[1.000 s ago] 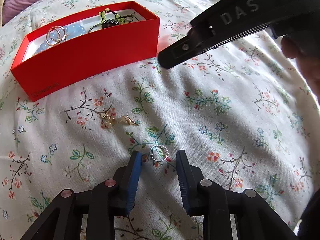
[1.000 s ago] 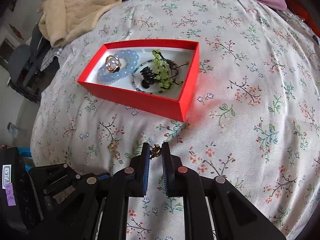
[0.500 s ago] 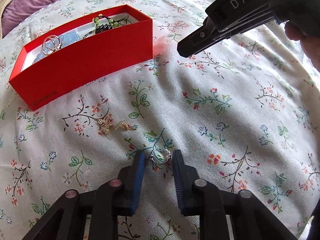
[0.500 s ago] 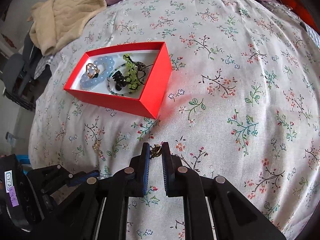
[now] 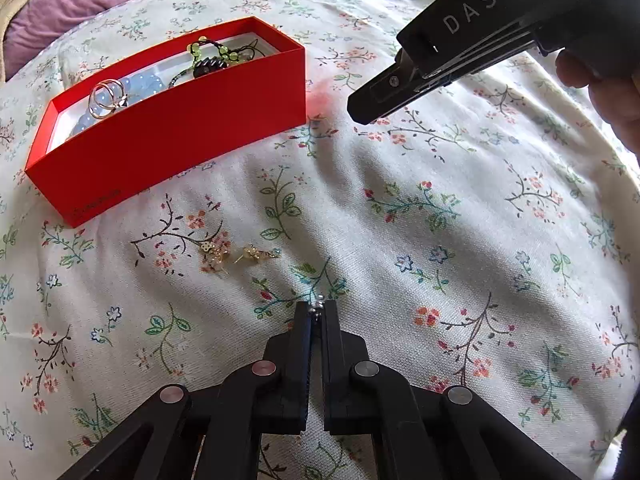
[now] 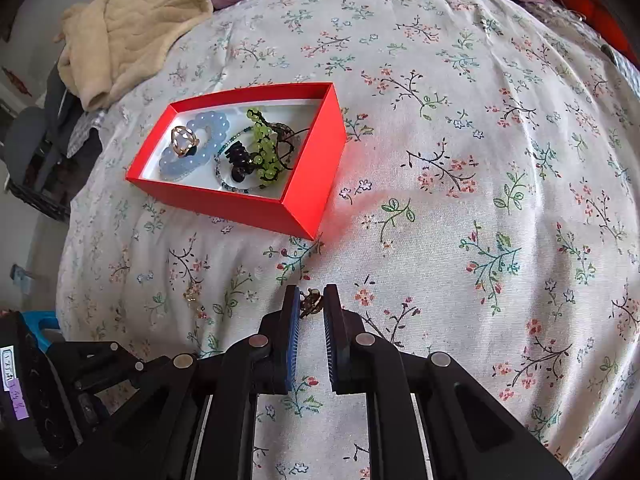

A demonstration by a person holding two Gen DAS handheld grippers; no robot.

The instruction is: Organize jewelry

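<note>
"DAS" stands in pale letters on the right tongs [image 5: 370, 110].

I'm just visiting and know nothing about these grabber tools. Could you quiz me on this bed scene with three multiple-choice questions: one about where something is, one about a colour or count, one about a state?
1. Where are the loose gold earrings?
A. Inside the box
B. On the bedspread in front of the box
C. On the beige blanket

2. What colour is the box outside?
A. Red
B. Blue
C. White

3. What is the left gripper doing?
A. Wide open over nothing
B. Closed on a small silver ring
C. Holding the box's rim

Answers:
1 B, they lie on the floral bedspread in front of the box's long wall.
2 A, its walls are red, only the lining is white.
3 B, its jaws have just been closing and now pinch the ring, whose beaded edge pokes out at the tips.
</note>
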